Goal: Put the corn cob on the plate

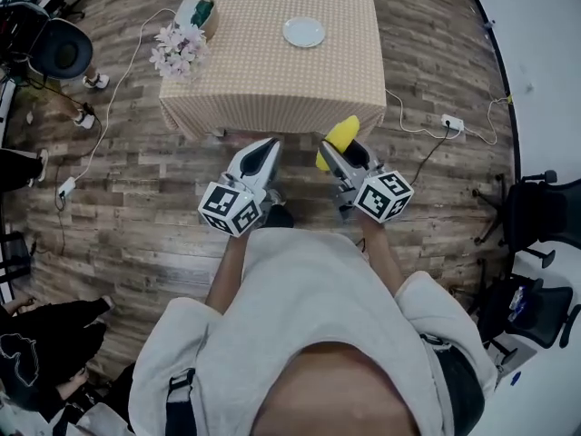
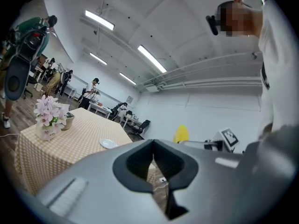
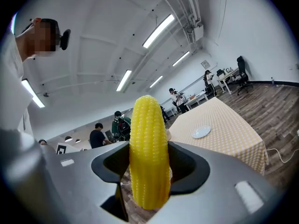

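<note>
The right gripper (image 3: 150, 174) is clamped on a yellow corn cob (image 3: 149, 148). The cob stands upright between its jaws, with its tip rising above them. The left gripper (image 2: 155, 164), just beside it, has its jaws together with nothing between them. Ahead of both grippers and well apart from them, a white plate (image 1: 303, 32) sits on a table (image 1: 272, 89) with a checked cloth. Pink flowers (image 1: 180, 50) stand ahead to the left.

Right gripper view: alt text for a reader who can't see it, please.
A yellow corn cob stands upright, clamped between the grey jaws of the right gripper. Beyond it to the right, a white plate sits on a table with a checked cloth, in a large bright room.
</note>
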Motion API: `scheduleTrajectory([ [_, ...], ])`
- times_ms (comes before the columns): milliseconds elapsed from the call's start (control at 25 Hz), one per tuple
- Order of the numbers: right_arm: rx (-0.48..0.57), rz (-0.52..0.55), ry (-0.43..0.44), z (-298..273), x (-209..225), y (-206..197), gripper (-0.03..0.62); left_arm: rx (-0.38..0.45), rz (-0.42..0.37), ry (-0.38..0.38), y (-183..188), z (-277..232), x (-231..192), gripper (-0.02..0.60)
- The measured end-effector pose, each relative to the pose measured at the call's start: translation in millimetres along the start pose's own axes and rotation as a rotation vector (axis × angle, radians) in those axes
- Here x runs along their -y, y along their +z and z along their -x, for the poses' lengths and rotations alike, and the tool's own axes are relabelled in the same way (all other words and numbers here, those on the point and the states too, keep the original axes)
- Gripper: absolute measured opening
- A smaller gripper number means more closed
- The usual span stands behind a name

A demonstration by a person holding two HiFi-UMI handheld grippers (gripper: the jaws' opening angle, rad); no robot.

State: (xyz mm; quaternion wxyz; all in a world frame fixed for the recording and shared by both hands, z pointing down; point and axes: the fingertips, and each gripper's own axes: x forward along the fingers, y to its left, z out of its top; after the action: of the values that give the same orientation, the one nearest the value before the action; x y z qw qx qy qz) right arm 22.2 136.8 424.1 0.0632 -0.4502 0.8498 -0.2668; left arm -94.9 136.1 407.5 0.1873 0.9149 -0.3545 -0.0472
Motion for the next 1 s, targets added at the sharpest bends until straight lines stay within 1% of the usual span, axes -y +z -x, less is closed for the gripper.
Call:
scheduleTrajectory([
  [160, 0.011, 0.007, -0.02, -36.2, 5.0, 14.9, 0.247, -0.002, 0.006, -0.013, 15.5, -10.9, -34.1, 0.008],
  [280, 0.016, 0.008, -0.041, -50.8, 10.3, 20.2, 0.249, -0.011, 0.01, -0.029, 22.1, -20.3, -50.2, 0.008],
  [440, 0.018, -0.004, -0.069, -56.6, 17.8, 22.7, 0.248, -0.021, 0.019, -0.054, 25.5, -31.2, -57.2, 0.008],
  [680, 0.008, -0.012, -0.099, -57.6, 26.5, 14.9, 0.248, -0.042, 0.04, -0.061, 14.1, -31.9, -63.4, 0.008],
  [800, 0.002, -0.019, -0.103, -59.0, 27.7, 9.5, 0.249, -0.046, 0.05, -0.052, 8.9, -28.3, -68.2, 0.008],
  [1000, 0.007, -0.004, -0.095, -69.0, 27.1, 13.7, 0.249, -0.033, 0.037, -0.06, 17.5, -36.4, -76.0, 0.008],
])
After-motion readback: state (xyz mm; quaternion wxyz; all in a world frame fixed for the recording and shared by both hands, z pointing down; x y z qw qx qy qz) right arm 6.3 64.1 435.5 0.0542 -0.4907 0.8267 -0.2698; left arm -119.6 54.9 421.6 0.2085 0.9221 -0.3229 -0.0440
